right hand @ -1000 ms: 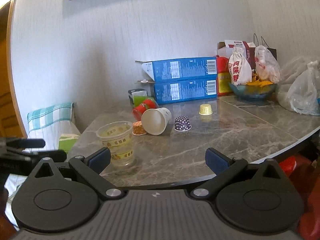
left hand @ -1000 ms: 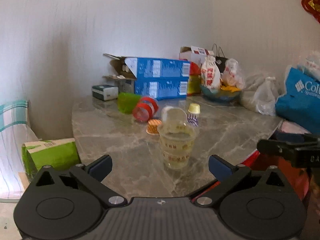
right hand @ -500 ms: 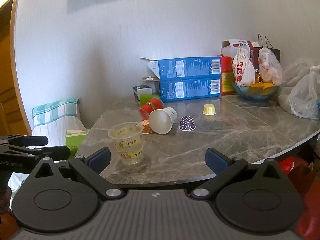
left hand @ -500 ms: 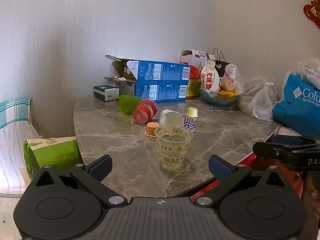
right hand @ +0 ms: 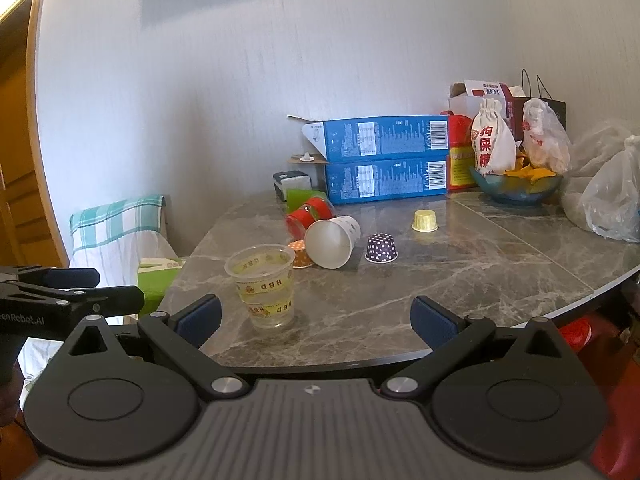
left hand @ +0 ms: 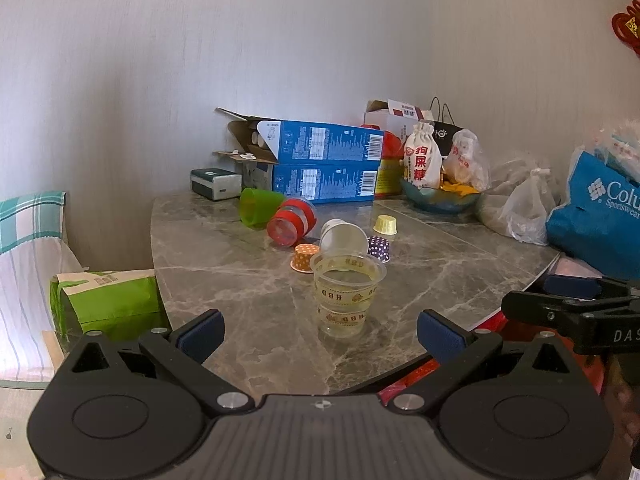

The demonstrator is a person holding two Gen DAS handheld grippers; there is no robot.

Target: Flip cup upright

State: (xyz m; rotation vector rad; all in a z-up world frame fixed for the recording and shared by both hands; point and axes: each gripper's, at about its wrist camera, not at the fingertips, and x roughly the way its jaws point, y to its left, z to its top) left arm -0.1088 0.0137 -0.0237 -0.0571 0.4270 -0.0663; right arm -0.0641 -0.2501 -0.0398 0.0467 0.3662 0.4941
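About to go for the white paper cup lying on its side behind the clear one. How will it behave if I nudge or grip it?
The white paper cup lies on its side on the marble table, so a nudge would probably roll it in an arc. It looks empty, likely light and easy to skid. Its thin wall may crush; grip gently. The orange cupcake liner sits close by.

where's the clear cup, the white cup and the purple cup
clear cup (right hand: 266, 286), right wrist view, side wall
white cup (right hand: 330, 244), right wrist view, inside of open mouth
purple cup (right hand: 381, 247), right wrist view, dotted side
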